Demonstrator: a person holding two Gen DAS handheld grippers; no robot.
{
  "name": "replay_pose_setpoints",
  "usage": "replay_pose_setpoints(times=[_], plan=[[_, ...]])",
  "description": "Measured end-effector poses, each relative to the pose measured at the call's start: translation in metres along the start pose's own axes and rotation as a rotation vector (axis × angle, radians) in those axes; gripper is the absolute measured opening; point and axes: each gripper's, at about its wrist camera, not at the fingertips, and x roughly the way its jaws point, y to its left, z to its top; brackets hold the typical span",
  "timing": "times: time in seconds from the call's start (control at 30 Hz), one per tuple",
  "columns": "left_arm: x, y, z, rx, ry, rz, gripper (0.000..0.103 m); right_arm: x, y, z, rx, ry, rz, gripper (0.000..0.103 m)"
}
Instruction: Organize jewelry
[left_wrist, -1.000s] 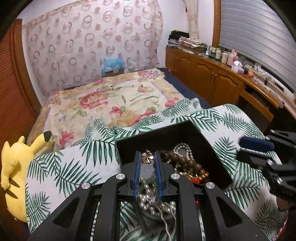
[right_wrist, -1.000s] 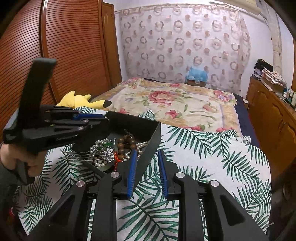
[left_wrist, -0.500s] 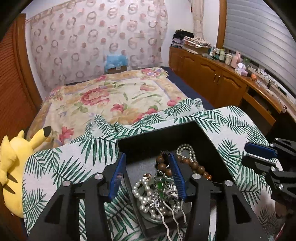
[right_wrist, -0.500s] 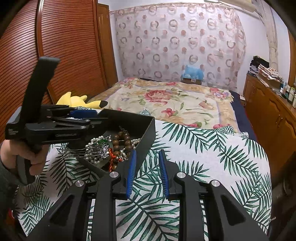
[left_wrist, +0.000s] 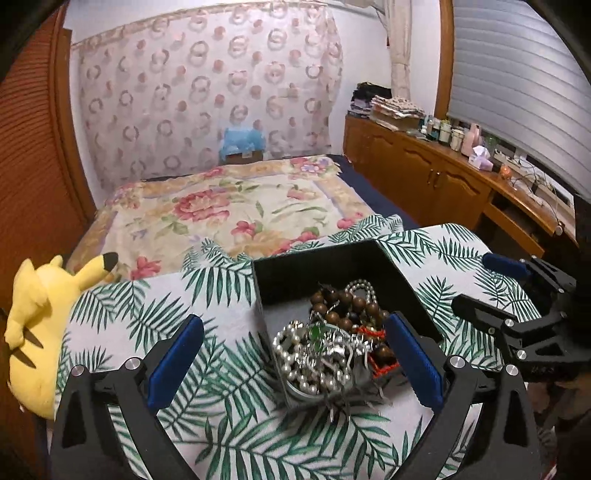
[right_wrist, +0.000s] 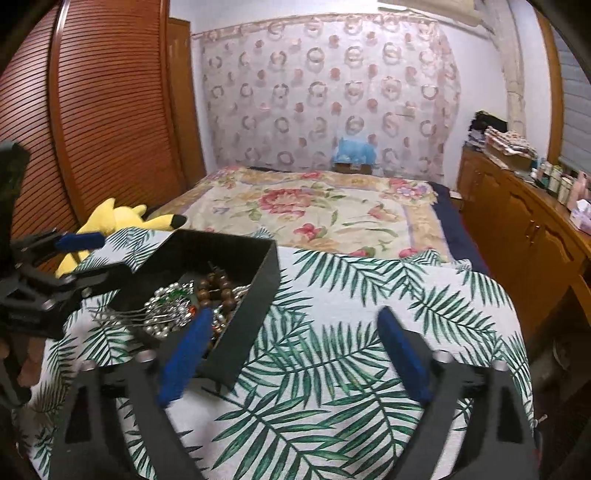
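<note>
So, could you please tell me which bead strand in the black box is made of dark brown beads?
The wooden bead strand, lying beyond the silvery pearl strand.

Right gripper (right_wrist: 291, 354) opening empty beside jewelry box (right_wrist: 255, 314)

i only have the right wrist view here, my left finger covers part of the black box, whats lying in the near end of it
Observer: In the left wrist view, the near end of the black box holds a pearl strand tangled with silver pieces and a small green stone.
Operator: anything red in there
Observer: Yes, a red cord lies against the box's right side, by the brown wooden beads.
Operator: is the left gripper holding anything
Observer: No. The left gripper has its jaws opening, the pile lies between the fingers, and neither pad presses on it.
Operator: and mine
Observer: The right gripper is opening too, with only the palm-leaf cloth and the box's near corner between its fingers.
</note>
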Motion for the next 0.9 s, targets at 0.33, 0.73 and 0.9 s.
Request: replay_pose_setpoints(times=[0.33,0.73,0.9], plan=[[-0.011,-0.001,-0.021,-0.026,0.024,0.015,0.095,0.000,-0.003,-0.008,0.051,0.004,-0.061,0.100],[-0.045,-0.003,-0.043,-0.049,-0.008,0.040,0.095,-0.027,0.004,-0.015,0.085,-0.037,-0.048,0.100],[-0.071,-0.009,-0.047,-0.044,-0.037,0.056,0.095,-0.053,0.014,-0.017,0.079,-0.072,-0.041,0.100]])
